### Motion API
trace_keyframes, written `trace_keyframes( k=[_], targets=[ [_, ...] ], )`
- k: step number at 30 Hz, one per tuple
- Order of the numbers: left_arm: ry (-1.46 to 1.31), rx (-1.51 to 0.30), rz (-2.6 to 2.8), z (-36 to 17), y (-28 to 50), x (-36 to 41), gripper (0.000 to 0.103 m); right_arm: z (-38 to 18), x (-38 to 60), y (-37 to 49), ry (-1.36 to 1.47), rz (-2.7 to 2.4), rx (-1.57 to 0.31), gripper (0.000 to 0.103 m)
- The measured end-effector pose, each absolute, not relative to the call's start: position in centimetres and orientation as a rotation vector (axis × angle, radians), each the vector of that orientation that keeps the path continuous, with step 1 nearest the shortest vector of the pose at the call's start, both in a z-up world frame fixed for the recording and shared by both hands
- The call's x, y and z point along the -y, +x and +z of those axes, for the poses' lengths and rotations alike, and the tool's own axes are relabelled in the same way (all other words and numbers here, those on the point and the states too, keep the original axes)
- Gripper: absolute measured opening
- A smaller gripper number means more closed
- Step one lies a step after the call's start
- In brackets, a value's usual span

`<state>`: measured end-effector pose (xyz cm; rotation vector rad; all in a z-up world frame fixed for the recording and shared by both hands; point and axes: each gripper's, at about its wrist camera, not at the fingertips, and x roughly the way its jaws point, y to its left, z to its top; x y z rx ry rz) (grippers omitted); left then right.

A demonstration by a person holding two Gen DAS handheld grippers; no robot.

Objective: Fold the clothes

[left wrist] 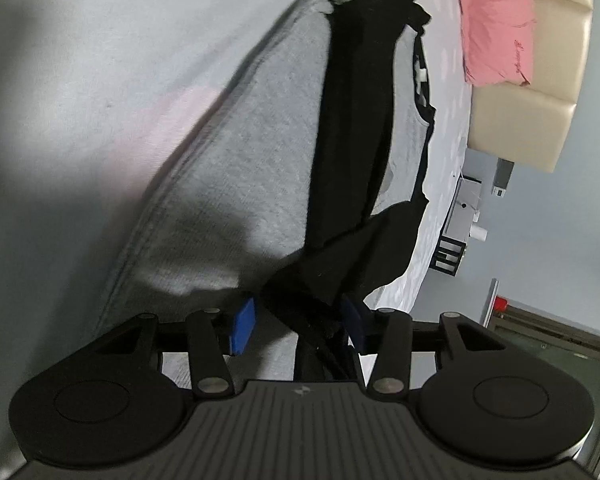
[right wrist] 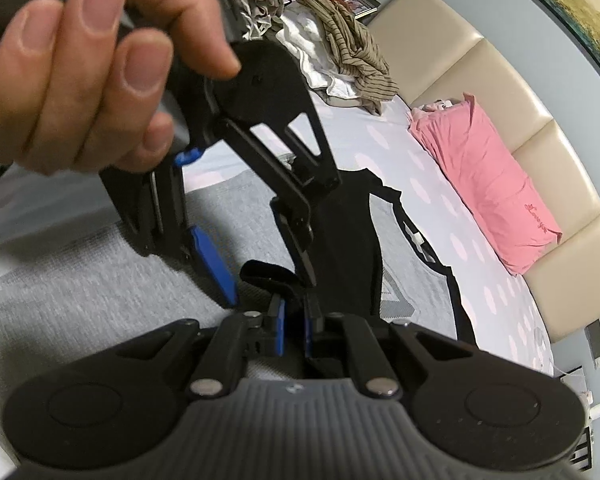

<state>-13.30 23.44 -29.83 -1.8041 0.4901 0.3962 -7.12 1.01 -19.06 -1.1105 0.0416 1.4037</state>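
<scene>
A grey sweatshirt (left wrist: 252, 168) with black sleeves lies flat on the pale bed sheet (left wrist: 80, 80); in the right wrist view its grey body (right wrist: 416, 280) shows the neck label. One black sleeve (left wrist: 352, 140) runs along the body toward me. My left gripper (left wrist: 300, 324) is open, and the sleeve's end (left wrist: 312, 312) passes loosely between its blue pads (left wrist: 242, 328). My right gripper (right wrist: 294, 328) is shut on the black sleeve cuff (right wrist: 266, 274). A hand (right wrist: 92, 68) holds the left gripper just above it, one blue pad (right wrist: 212, 264) beside the cuff.
A pink pillow (right wrist: 488, 184) leans on the beige padded headboard (right wrist: 472, 80). A heap of loose clothes (right wrist: 340, 44) sits at the far end of the bed. Beyond the bed edge stand a white bedside unit (left wrist: 466, 208) and a grey wall.
</scene>
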Motion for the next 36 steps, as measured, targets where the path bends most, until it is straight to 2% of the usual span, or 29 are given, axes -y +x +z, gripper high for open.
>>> trace_keyframes(
  k=[1,3,6,12,23,33,36],
  targets=[
    [-1.785,-0.496,0.392,-29.7,-13.0,-23.5,0.035,-19.0,-1.0,-7.1,-1.109,1.403,-0.043,0.011],
    [-1.745,-0.509,0.389,-29.3,-12.5,-23.5,0.013,-18.9,-0.9,-7.1,-1.107,1.402,-0.047,0.011],
    [-1.688,-0.516,0.39,-28.5,-12.1,-23.6,0.005,-18.7,-0.8,-7.2,-1.103,1.401,-0.052,0.011],
    [-1.543,-0.567,0.408,-26.6,-11.8,-23.7,0.003,-18.6,-0.7,-7.1,-1.104,1.403,-0.061,0.011],
    [-1.219,-0.554,0.39,-21.0,-14.3,-21.9,0.003,-17.4,0.3,-8.7,-1.106,1.451,-0.025,0.011],
    [-1.089,-0.701,0.468,-24.0,-14.4,-20.0,0.003,-19.7,0.6,-9.9,-1.153,1.502,-0.081,0.011],
    [-1.042,-0.732,0.466,-24.3,-14.2,-19.5,0.003,-20.9,0.4,-9.5,-1.191,1.531,-0.154,0.017]
  ],
)
